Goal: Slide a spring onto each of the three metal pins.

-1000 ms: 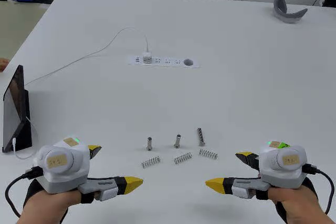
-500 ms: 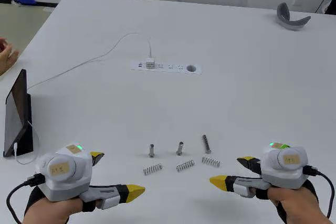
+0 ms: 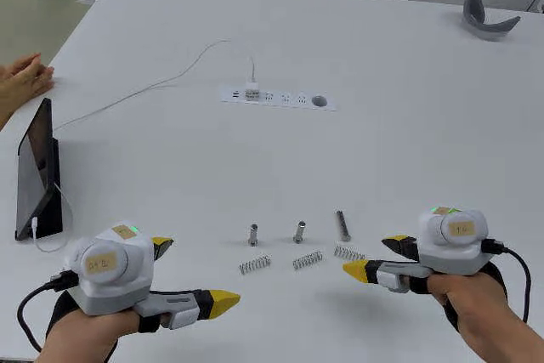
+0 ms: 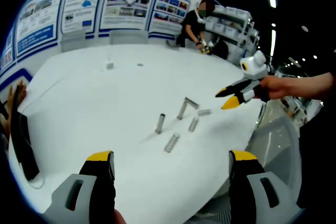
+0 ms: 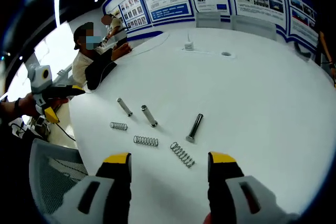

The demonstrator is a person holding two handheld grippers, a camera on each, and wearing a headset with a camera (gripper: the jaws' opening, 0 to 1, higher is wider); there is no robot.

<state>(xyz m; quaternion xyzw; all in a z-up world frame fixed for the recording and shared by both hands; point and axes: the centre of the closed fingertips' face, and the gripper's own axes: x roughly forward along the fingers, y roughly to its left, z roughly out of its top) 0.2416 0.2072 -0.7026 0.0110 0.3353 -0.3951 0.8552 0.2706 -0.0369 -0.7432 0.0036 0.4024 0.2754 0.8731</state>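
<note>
**Springs loose beside pins, both grippers open**

Three metal pins [image 3: 299,231] sit in a row toward the table's [image 3: 408,125] near edge. Three springs [image 3: 308,259] lie just in front of them. The right gripper [image 3: 371,257] hovers, jaws apart, beside the rightmost spring. The left gripper [image 3: 195,271], also spread, sits well apart.

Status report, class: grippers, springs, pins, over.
Left gripper, right gripper open, holding nothing. Three springs loose on table, three pins bare. Nothing blocking the approach.
</note>
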